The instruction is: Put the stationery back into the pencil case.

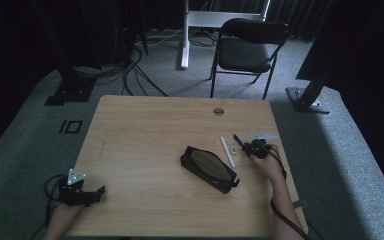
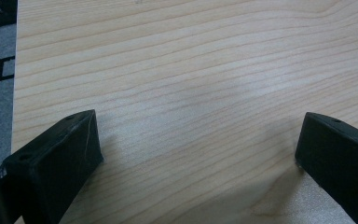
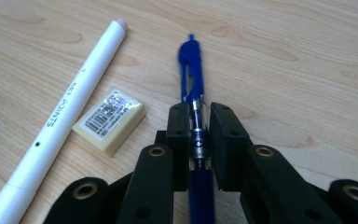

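A blue pen (image 3: pixel 192 79) lies on the wooden table (image 1: pixel 150 130), and my right gripper (image 3: pixel 199 114) is shut on its barrel; its clip end points away from me. In the high view the same right gripper (image 1: pixel 252 148) sits at the table's right side with the blue pen (image 1: pixel 238 138) sticking out toward the left. A white marker (image 3: pixel 60 116) and a small cream eraser (image 3: pixel 108 120) lie just left of the pen. A black zip pouch (image 1: pixel 208 168) rests mid-table. My left gripper (image 2: pixel 198 149) stands open over bare wood at the near left corner (image 1: pixel 82 192).
A round cable hole (image 1: pixel 218 111) sits near the table's far edge. A grey three-cornered plate (image 1: pixel 264 135) shows beside the right gripper. A black chair (image 1: pixel 245 50) and cables stand on the carpet beyond the table.
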Demonstrator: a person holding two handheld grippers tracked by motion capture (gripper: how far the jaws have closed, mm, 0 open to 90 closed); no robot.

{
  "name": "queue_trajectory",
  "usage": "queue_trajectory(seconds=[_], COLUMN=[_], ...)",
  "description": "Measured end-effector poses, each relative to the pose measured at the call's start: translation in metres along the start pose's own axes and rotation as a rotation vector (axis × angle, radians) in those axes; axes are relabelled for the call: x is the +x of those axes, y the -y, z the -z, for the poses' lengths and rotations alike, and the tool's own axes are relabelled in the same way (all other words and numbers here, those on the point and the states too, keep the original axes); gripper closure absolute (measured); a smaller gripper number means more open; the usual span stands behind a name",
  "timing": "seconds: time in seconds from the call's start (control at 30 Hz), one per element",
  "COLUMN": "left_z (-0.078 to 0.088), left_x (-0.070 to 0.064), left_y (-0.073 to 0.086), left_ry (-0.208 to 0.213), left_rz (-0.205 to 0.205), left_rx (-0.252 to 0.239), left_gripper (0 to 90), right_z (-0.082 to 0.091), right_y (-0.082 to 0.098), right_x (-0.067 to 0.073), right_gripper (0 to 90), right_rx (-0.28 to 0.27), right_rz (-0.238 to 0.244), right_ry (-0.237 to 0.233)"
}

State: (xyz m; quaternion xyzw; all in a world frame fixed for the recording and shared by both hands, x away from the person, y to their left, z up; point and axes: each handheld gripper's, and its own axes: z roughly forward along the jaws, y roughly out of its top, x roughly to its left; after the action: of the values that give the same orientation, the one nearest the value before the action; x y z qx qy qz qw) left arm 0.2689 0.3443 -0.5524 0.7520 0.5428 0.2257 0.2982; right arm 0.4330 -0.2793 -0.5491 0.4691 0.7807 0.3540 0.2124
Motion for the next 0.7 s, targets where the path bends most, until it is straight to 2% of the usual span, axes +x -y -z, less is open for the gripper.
queue_trajectory(seconds=[0.23, 0.37, 0.5, 0.7], left_z=[0.0, 0.0, 0.0, 0.0], left_x=[0.0, 0.0, 0.0, 0.0], left_y=[0.0, 0.0, 0.0, 0.0], left_ry=[0.0, 0.0, 0.0, 0.0], left_rz=[0.0, 0.0, 0.0, 0.0], left_rx=[0.0, 0.0, 0.0, 0.0], left_gripper=[0.3, 0.3, 0.3, 0.3], right_z=[-0.002, -0.001, 0.005, 0.017], right_y=[-0.003, -0.004, -0.005, -0.011], right_x=[0.003, 0.004, 0.001, 0.0], right_gripper=[79.4, 79.5, 79.5, 79.4], right_rx=[0.004, 0.022, 0.011, 0.008], right_rz=[-0.04, -0.07, -0.111, -0.116], right_ry=[0.048, 0.041, 0.031, 0.03])
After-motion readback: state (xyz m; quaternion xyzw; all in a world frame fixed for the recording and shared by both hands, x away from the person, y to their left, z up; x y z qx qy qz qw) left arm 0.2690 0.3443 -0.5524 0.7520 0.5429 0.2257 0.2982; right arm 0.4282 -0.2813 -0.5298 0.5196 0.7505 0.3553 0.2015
